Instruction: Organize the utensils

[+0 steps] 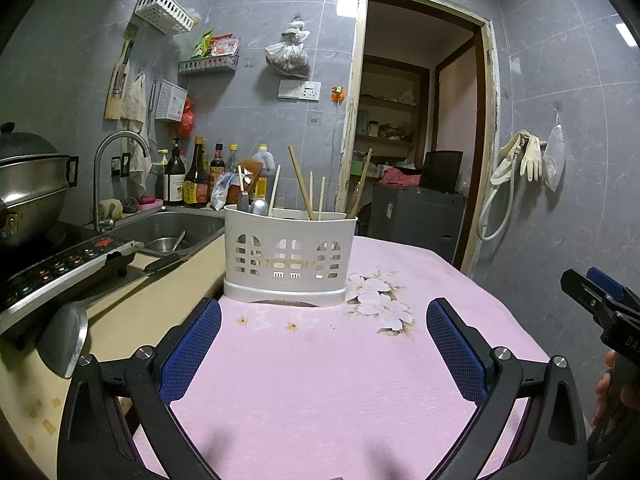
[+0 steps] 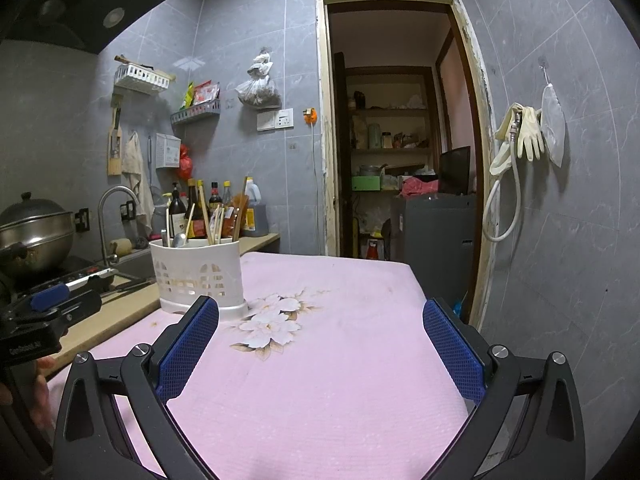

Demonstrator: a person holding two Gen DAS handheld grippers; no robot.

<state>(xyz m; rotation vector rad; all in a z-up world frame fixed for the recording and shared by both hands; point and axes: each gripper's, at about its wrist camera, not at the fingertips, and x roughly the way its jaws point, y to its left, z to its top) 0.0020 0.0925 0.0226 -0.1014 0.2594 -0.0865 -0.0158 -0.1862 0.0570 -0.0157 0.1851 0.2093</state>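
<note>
Blue pads [image 1: 192, 344] of the left tool [image 1: 324, 340] at the bottom of the left wrist view, spread wide apart, nothing between them. Same in the right wrist view: right tool [image 2: 320, 336] with blue pads [image 2: 188, 340] far apart, holding nothing. Both over a bench with a pink flowered cloth [image 1: 320, 380].

White utensil holder [image 1: 290, 256] standing upright in the middle of the left wrist view, on the far left part of the pink cloth, near its edge. Wooden chopsticks [image 1: 300, 184] sticking up out of it, some leaning. Spoon [image 1: 258, 204] in the left side of it too. In the right wrist view, same utensil holder [image 2: 198, 276] at left of centre, just behind the left pad.

Metal ladle [image 1: 64, 340] at lower left of the left wrist view, on the tan counter beside the pink cloth, well apart from the holder. Sink [image 1: 176, 228] and curved tap [image 1: 116, 168] further back on the left. Big steel pot [image 1: 28, 188] on a cooktop [image 1: 60, 268] at far left. Dark sauce bottles [image 1: 192, 176] in a row behind the sink. Open doorway [image 1: 416, 128] in the upper middle. Rubber gloves [image 1: 524, 156] hanging on the wall at right.

Right tool also showing at the right edge of the left wrist view; left tool at the left edge of the right wrist view.
</note>
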